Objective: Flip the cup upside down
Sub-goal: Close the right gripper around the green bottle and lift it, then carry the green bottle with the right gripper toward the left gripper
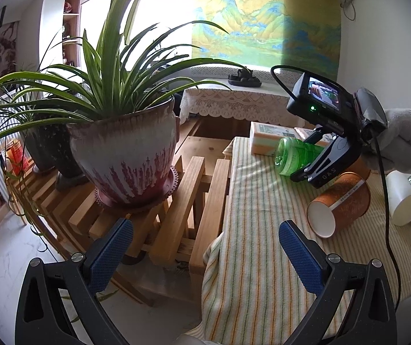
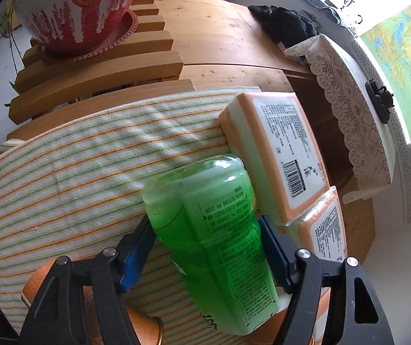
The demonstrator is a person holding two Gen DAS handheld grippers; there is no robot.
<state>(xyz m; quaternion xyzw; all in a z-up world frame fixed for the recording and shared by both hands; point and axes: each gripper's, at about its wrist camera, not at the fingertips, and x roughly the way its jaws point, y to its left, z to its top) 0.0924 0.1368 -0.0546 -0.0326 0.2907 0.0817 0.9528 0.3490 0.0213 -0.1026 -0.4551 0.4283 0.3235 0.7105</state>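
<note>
Only "DAS" (right gripper [image 1: 300, 176]) legible.

Striped cloth [image 1: 251, 258]: covers the table top.
- On it, toward its far edge: two tissue packs [image 2: 274, 155] side by side.
- Before the packs: bottle [image 2: 211, 230], between the right gripper [image 2: 205, 247] fingers.
- Nearer on the cloth: paper cup [image 1: 339, 204], lying on its side.
- Left of the cloth: slatted wooden stand [image 1: 194, 201] bearing a potted plant [image 1: 125, 155].
</note>
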